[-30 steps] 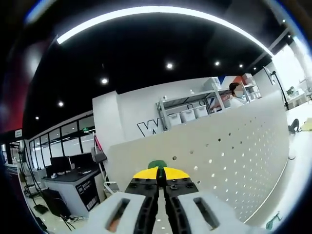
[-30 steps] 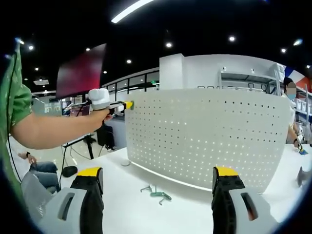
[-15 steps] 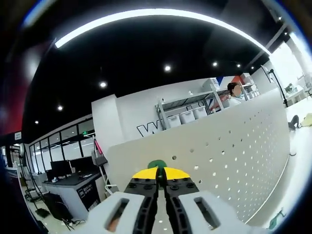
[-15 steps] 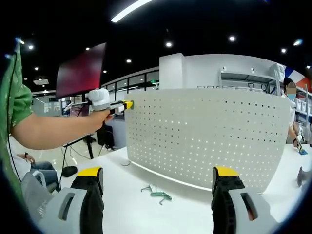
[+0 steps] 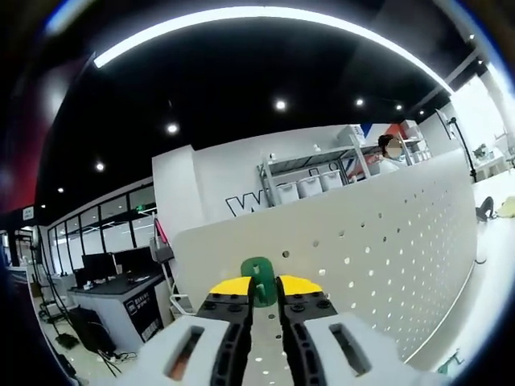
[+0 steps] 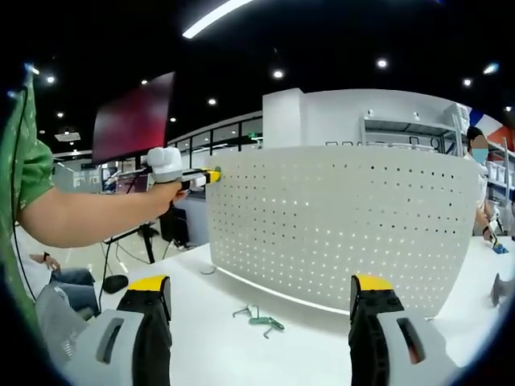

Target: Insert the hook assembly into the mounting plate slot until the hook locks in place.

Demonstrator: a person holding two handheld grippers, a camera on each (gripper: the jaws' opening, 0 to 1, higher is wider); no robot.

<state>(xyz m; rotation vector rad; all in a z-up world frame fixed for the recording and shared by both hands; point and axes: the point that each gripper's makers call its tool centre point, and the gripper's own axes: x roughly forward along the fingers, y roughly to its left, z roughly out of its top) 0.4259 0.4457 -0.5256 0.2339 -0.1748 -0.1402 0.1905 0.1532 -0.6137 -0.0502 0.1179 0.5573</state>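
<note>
The green hook (image 5: 259, 280) sits low in the centre of the left gripper view, against the upper edge of the white perforated mounting plate (image 5: 378, 241), which sweeps from centre to the right of the frame. The left gripper (image 5: 263, 288) has its yellow-tipped fingers a little apart, one on each side of the hook, with gaps showing beside it; whether they are pinching it I cannot tell. My reading is that the hook has been seated in the plate and the grip is being let go, though whether it has locked is not visible.

In the right gripper view the plate (image 6: 346, 225) stands upright on the white worktop (image 6: 265, 354), filling the middle of the frame. The left gripper (image 6: 211, 174) shows at the plate's upper left corner, held by the person's hand (image 6: 165, 189). The right gripper (image 6: 261, 293) hangs wide open at the bottom of the frame, empty. Between its fingers, on the worktop just in front of the plate, lies another green hook piece (image 6: 259, 320).

The next move likely calls for checking the hook holds, then backing the left gripper straight off without dragging it.
</note>
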